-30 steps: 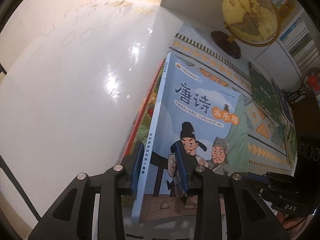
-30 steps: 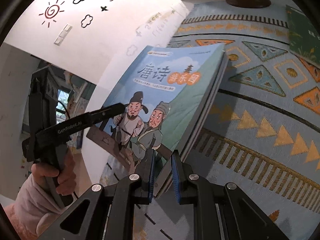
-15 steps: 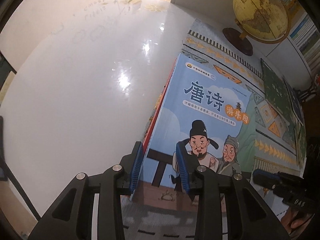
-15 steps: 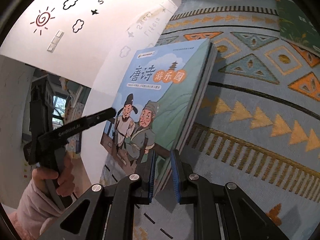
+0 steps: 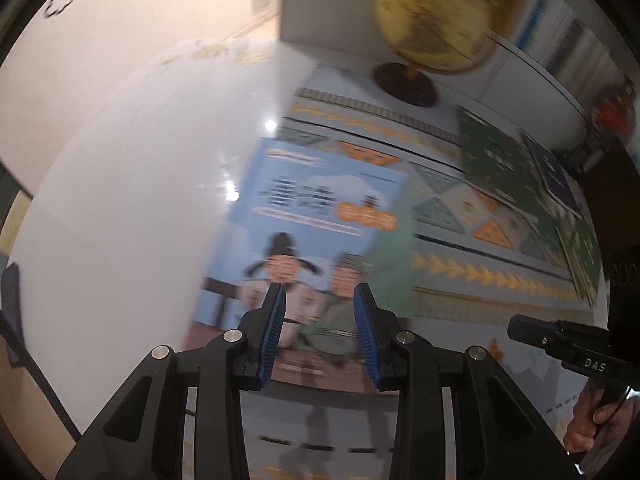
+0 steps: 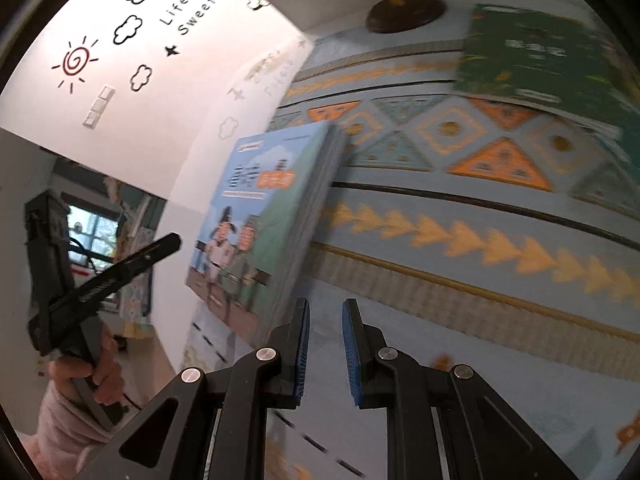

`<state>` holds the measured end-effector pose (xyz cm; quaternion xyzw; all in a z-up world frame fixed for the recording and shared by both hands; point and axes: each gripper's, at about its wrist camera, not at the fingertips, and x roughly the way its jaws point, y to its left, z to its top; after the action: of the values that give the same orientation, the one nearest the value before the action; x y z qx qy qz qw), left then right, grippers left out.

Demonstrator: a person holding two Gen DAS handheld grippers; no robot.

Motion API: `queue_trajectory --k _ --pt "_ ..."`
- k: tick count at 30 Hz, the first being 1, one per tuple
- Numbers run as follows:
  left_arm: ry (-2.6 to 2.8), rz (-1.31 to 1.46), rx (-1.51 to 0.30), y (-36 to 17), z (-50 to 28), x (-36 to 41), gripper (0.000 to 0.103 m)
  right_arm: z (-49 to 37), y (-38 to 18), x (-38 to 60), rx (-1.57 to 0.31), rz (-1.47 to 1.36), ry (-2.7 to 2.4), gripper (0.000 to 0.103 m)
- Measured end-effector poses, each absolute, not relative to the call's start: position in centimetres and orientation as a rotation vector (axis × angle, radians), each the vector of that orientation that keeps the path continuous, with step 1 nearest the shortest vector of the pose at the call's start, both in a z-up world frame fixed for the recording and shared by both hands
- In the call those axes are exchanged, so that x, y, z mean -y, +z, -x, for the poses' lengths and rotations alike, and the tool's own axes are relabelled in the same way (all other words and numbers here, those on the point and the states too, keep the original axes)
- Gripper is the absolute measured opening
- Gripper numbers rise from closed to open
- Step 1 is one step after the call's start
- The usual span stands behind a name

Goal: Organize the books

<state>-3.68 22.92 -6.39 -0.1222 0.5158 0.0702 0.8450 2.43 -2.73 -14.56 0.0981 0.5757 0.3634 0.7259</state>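
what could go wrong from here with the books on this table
1. The blue book stack lies right at the edge of the patterned cloth; a nudge could shift its books out of line or onto the bare white tabletop.
2. The green book lies near the globe; reaching for it might bump the globe.
3. The open right tool sits close beside the stack and could clip it.

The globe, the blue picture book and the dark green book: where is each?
globe [image 5: 434, 26], left wrist view, on its yellow ball.
blue picture book [image 6: 264, 216], right wrist view, on its front cover.
dark green book [image 6: 536, 52], right wrist view, on its cover.
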Motion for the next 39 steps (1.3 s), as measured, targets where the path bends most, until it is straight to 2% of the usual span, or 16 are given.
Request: queue_trajectory --k 9,18,21,22,23,24,25,27,28,39 --pt "-0.026 0.186 -1.116 -6.3 1.4 -14.3 0.033 -1.0 -14.1 11.0 -1.246 -0.284 0.694 0.016" --pt "-0.211 0.091 -1.101 -4.7 -4.7 -6.0 0.033 -2.9 -11.6 20.3 -1.153 -0.418 0.562 0.016" --pt "-0.220 0.075 -1.086 -3.7 -8.1 -4.4 0.043 -4.8 -10.3 23.3 -1.116 -0.445 0.507 0.016" --pt "-0.215 0.076 -1.077 -3.5 -9.2 -4.3 0.055 -5.6 -9.7 24.0 -1.102 -0.449 0.492 0.016" --pt "-0.208 0.082 -1.067 -3.4 -10.1 -4.2 0.069 -6.4 -9.2 24.6 -1.090 -0.454 0.482 0.018" --pt "-0.203 0.090 -1.056 -3.3 -10.8 -4.3 0.074 -7.3 -8.7 25.0 -1.076 -0.459 0.472 0.024" --pt "-0.196 0.105 -1.043 -3.2 -11.6 -4.6 0.075 -8.2 -8.3 25.3 -1.062 -0.467 0.460 0.029" --pt "-0.184 0.142 -1.046 -3.7 -13.5 -5.1 0.075 -9.8 -7.7 25.7 -1.027 -0.497 0.443 0.063" --pt "-0.174 0.156 -1.058 -4.2 -14.5 -5.4 0.075 -10.8 -7.5 25.7 -1.007 -0.522 0.434 0.066" --pt "-0.129 0.218 -1.144 -10.6 -21.9 -7.6 0.075 -20.7 -12.1 19.2 -1.096 -0.535 0.482 0.066"
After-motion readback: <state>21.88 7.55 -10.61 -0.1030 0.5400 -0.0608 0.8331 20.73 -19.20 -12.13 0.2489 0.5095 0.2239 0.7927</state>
